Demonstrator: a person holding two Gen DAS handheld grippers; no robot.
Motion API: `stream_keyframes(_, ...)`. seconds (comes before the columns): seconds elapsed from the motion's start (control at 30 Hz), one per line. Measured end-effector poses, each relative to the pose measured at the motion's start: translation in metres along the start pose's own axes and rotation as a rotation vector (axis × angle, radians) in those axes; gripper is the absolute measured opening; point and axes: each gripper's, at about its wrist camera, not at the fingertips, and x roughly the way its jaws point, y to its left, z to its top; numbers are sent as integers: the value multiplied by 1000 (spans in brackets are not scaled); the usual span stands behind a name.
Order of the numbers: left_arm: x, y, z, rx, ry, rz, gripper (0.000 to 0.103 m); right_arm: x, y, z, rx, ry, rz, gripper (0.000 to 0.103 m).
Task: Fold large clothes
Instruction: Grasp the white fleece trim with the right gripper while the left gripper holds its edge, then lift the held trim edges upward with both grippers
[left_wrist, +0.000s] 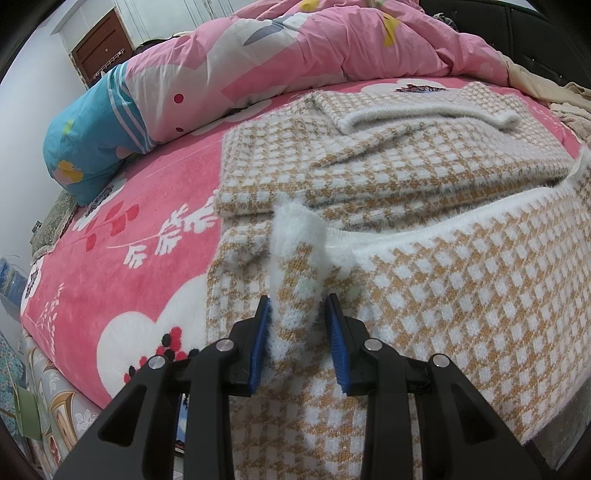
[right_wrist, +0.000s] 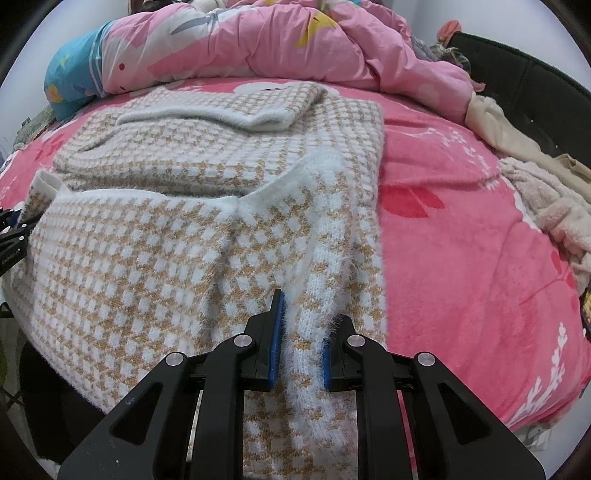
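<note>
Here both tongs are gripping the near hem of one checked sweater: the left tongs (left_wrist: 297, 332) are pinching a bunched fold at the hem's left corner, the right tongs (right_wrist: 301, 339) are clamping its right corner. The sweater (right_wrist: 147, 240) is stretching straight ahead of both, its long axis running away from them across the bed (right_wrist: 461, 221), so the coming fold is probably carrying the hem forward onto the half already doubled beyond. Neither hand is nearer; the pair are sitting level. Farther out, one pink quilt (left_wrist: 295, 48) is lying heaped.
</note>
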Motion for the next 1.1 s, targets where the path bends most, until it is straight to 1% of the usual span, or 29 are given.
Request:
stream_keyframes(0.27,-1,0,0,-4,-10,-7,29,-1,2,-1,-9,-7,-22,17)
stream_keyframes(0.4,-3,3,0,-18,-16,-12,29,-5,4,-3,-6,-28,-43,11)
stream_keyframes(0.43,-5,3,0,-23,-24,-7,26,-9,3,-4,-2,-42,-52,10)
stream_keyframes(0.47,-7,4,0,-24,-32,1,17,-13,4,-5,0,-56,-58,9)
stream_keyframes(0.57,-24,11,-2,-46,-88,-4,9,-27,0,-9,13,-100,-67,8)
stream_keyframes(0.67,-46,15,-6,-39,-154,14,8,-48,-5,-11,25,-153,-71,8)
stream_keyframes(0.73,-65,18,-9,-28,-204,38,7,-67,-6,-12,19,-205,-85,8)
stream_keyframes(0.83,-90,24,-7,-29,-272,57,7,-86,-7,-7,11,-266,-102,8)
stream_keyframes(0.93,-97,33,3,-48,-310,61,7,-94,-13,3,15,-313,-106,7)
stream_keyframes(1.1,-85,41,23,-86,-337,56,7,-85,-23,25,38,-360,-105,8)
